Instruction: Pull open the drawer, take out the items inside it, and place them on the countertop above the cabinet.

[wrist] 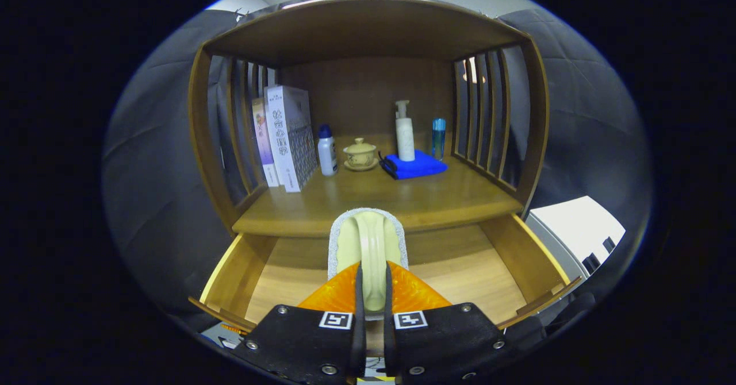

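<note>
One brush was held by its handle between the nearly closed fingers of the gripper, above the open drawer, short of the countertop. Risk: narrow grip, brush could pivot or catch the countertop edge.

A staged home corner set up inside a booth: a wooden cabinet with slatted sides carries household things on its desk — upright books, a small white bottle, a lidded teacup, a pump bottle on a folded blue cloth. Dark quilted cloth hangs around it.
</note>
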Demonstrator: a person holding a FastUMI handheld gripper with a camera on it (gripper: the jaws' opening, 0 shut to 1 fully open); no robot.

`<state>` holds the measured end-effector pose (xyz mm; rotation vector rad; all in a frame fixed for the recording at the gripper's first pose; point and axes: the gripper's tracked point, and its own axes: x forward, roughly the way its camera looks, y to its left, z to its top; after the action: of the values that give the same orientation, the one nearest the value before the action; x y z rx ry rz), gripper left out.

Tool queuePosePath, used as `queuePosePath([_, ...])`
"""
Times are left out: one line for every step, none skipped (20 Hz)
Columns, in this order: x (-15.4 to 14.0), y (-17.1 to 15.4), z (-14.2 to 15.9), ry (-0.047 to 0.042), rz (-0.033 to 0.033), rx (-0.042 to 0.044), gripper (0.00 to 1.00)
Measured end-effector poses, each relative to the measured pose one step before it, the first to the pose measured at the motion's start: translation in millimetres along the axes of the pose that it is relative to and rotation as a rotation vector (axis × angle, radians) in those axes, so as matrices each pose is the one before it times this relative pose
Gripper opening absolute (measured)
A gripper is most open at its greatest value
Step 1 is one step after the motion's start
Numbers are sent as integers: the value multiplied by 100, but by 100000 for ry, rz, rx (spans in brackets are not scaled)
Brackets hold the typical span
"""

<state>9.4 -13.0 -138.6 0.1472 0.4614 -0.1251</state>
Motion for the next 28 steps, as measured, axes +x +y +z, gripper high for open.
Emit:
queuePosePath([223,92,679,-1314,202,-333,12])
queuePosePath([377,-138,869,-1569,-472,57,12])
queuePosePath([466,-4,818,-1904,253,-65,12])
queuePosePath([641,73,895,-2261,223,105,12])
queuePosePath([643,-12,708,-2078,293,367,12])
queuePosePath([721,0,651,-1563,548,-593,12])
queuePosePath([775,-363,450,-1120,-830,-911,12])
queuePosePath([770,-334,399,-750,-687,-1265,12])
queuePosePath([739,-151,205,-761,-530,-1014,12])
queuePosePath([729,-136,350,-912,-294,-576,12])
queuePosePath([815,-84,161,-417,-39,-782,12])
queuePosePath([697,-285,-18,359,-381,-1168,13])
queuePosePath([612,-215,-129,909,-319,-558,13])
queuePosePath([642,0,106,278,173,169,13])
queuePosePath([636,53,114,227,224,312,13])
queuePosePath([538,112,209,86,652,-152,13])
queuePosePath([457,30,175,-39,145,-69,13])
queuePosePath([506,161,251,-317,634,340,13])
queuePosePath([639,201,73,78,588,529,13])
queuePosePath([548,74,-162,899,145,-193,14])
queuePosePath([683,-154,-304,1660,-156,-1019,14])
queuePosePath([658,-82,-255,1697,-322,-979,14])
queuePosePath([759,96,-76,1026,154,-617,14])
queuePosePath([844,225,-249,1297,632,-97,14])
queuePosePath([500,122,-251,1463,399,287,15])
queuePosePath([434,-144,590,-1323,415,985,16])
queuePosePath([608,-154,39,-120,-315,1141,17])
queuePosePath([174,-375,-86,551,-1058,1023,17])
